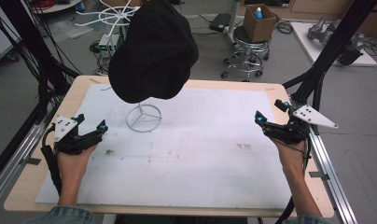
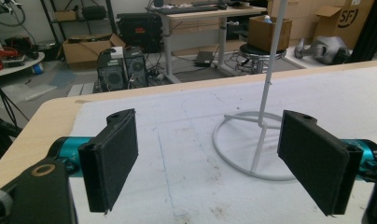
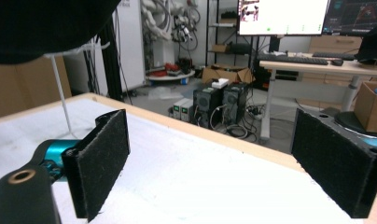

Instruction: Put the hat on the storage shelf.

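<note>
Both claws wide apart, nothing gripped: your left gripper (image 1: pixel 90 129) & right gripper (image 1: pixel 271 112) over white mat (image 1: pixel 200 154). One black hat (image 1: pixel 154 51) on one wire stand (image 2: pixel 261 140), mid-table; cluttered lab behind.

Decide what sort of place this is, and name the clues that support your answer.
Probably a robotics lab or workshop: desktop computer towers on the floor, cardboard boxes stacked about, and a large monitor above a desk with a keyboard.
</note>
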